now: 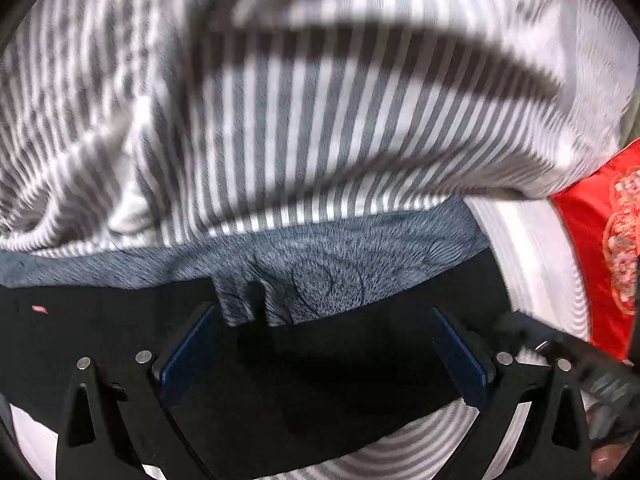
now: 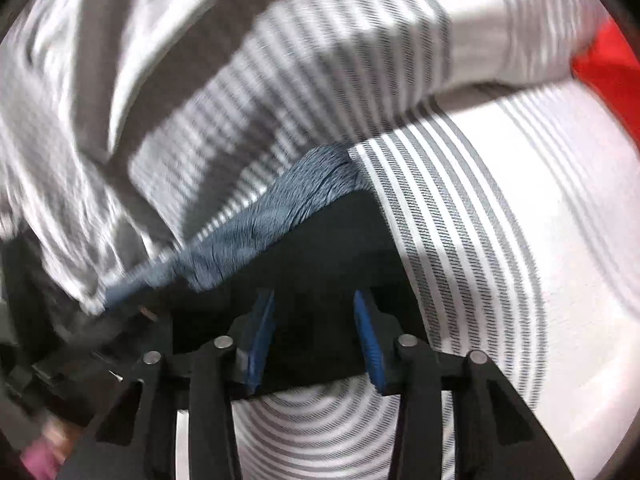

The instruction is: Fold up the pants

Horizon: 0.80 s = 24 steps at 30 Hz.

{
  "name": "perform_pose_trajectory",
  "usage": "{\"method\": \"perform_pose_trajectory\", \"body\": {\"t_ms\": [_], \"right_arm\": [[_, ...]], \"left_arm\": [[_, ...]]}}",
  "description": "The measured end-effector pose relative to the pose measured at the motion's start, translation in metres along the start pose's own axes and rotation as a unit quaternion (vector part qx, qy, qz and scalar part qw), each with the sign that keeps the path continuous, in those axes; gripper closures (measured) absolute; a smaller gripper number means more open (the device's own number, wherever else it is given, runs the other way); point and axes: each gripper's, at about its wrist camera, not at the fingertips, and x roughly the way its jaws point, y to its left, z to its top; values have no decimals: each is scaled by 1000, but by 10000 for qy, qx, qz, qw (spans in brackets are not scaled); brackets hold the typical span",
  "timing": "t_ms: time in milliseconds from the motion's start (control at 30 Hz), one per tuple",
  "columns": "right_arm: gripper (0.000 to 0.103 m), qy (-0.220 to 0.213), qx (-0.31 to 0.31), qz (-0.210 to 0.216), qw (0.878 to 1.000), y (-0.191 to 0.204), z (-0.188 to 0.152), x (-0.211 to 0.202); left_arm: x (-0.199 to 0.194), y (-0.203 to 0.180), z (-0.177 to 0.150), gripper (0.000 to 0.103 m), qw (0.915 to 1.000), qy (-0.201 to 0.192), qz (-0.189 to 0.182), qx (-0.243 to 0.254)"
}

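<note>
My pants (image 1: 300, 360) are black and lie flat on the striped sheet (image 2: 500, 220), right under both tools. My left gripper (image 1: 324, 344) is wide open and holds nothing. My right gripper (image 2: 316, 340) is part open, empty too. The pants look soft and floppy, so I think pinching the top edge works best.

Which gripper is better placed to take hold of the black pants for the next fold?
Probably the left gripper: it is wide open, with the black pants and their blue-grey lining directly between its fingers. The right gripper stands narrower, over the same cloth.
</note>
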Motion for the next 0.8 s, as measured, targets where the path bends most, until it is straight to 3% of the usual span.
{"method": "perform_pose_trajectory", "body": {"t_ms": [133, 167, 233, 400, 800], "right_arm": [[62, 302, 355, 380, 9982, -14, 7, 21], [63, 374, 412, 420, 9976, -19, 6, 27], [67, 363, 498, 525, 9967, -24, 4, 32], [67, 367, 414, 641, 9964, -29, 1, 30], [67, 405, 491, 802, 9947, -33, 3, 32]], "left_arm": [[46, 18, -16, 0, 9964, 683, 325, -387], [50, 25, -20, 0, 9957, 724, 174, -555], [52, 32, -24, 0, 9944, 703, 4, -785], [55, 16, -21, 0, 9966, 612, 232, -490], [63, 28, -29, 0, 9957, 610, 145, -677]]}}
